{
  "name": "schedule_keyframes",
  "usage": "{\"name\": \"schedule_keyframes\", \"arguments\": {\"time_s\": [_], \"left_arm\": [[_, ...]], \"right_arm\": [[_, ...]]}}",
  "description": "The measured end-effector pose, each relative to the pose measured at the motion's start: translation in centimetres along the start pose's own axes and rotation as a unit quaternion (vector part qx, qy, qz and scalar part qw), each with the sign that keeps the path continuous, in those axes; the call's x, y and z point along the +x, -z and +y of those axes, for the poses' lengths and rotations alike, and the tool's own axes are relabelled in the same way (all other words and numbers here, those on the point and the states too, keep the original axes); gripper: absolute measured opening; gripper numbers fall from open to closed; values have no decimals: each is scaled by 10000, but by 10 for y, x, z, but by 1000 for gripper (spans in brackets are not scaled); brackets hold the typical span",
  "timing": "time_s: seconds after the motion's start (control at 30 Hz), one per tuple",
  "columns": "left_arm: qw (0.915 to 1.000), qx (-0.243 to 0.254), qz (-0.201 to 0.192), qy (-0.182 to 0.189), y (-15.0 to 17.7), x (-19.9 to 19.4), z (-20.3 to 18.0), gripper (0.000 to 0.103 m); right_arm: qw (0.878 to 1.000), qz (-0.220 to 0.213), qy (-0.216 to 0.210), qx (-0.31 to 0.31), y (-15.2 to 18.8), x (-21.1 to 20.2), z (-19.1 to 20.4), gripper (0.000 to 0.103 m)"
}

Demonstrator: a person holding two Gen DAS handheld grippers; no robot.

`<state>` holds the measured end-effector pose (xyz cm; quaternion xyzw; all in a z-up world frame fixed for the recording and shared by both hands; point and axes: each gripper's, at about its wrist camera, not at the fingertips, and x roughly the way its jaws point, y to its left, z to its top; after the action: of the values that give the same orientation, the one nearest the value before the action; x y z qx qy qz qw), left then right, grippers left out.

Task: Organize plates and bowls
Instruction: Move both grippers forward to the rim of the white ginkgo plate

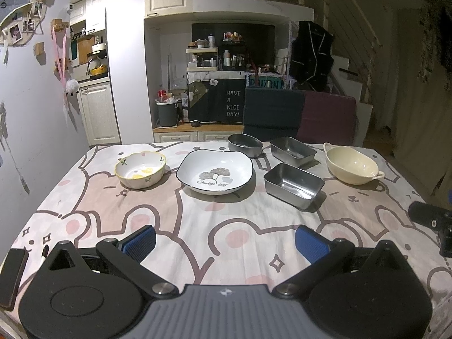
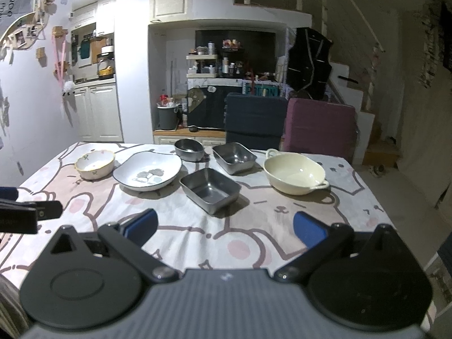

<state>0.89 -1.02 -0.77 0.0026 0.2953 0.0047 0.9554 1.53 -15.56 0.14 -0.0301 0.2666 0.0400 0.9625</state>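
Dishes stand in a loose row across the far half of the table. From left: a small floral bowl [image 1: 140, 169] [image 2: 95, 164], a white leaf-print plate [image 1: 215, 171] [image 2: 147, 171], a round steel bowl [image 1: 245, 144] [image 2: 188, 149], two rectangular steel trays, one far [image 1: 292, 151] [image 2: 234, 157] and one near [image 1: 293, 184] [image 2: 210, 190], and a cream two-handled bowl [image 1: 352, 167] [image 2: 295, 172]. My left gripper [image 1: 225, 242] is open over the near cloth, holding nothing. My right gripper [image 2: 225, 228] is open too, just short of the near tray.
A bear-print cloth [image 1: 226, 226] covers the table. A dark phone [image 1: 12, 275] and a pen lie at the near left corner. Two cushioned chairs, navy [image 2: 254, 120] and maroon [image 2: 320, 125], stand behind the far edge. Kitchen cabinets and stairs lie beyond.
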Motion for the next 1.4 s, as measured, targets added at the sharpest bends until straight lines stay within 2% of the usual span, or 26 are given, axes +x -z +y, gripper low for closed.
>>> {"name": "schedule_keyframes", "arguments": {"time_s": [0.1, 0.4, 0.63, 0.77, 0.9, 1.07, 1.27, 1.4], "left_arm": [[10000, -11, -44, 45, -11, -2, -5, 103], [9994, -219, -255, 73, -50, 2, 13, 103], [9980, -141, -609, -110, -93, 17, 33, 103], [9968, 18, -772, -206, -121, 33, 43, 103], [9956, 58, -897, -276, -147, 56, 55, 103], [9947, 120, -944, -395, -170, 100, 72, 103], [9966, 157, -730, -359, -184, 161, 89, 103], [9985, 58, -532, -145, -189, 202, 100, 103]], "right_arm": [[9999, -50, -76, -136, -7, 3, 4, 103], [9974, -307, -342, -551, -42, 16, 10, 103], [9957, -313, -861, -162, -82, 39, 2, 103], [9947, -451, -899, -230, -103, 57, 6, 103], [9942, -571, -859, -311, -117, 78, 11, 103], [9941, -493, -925, -292, -133, 114, 14, 103], [9957, -411, -814, -151, -149, 167, 13, 103], [9954, -382, -876, -56, -156, 206, 17, 103]]}}
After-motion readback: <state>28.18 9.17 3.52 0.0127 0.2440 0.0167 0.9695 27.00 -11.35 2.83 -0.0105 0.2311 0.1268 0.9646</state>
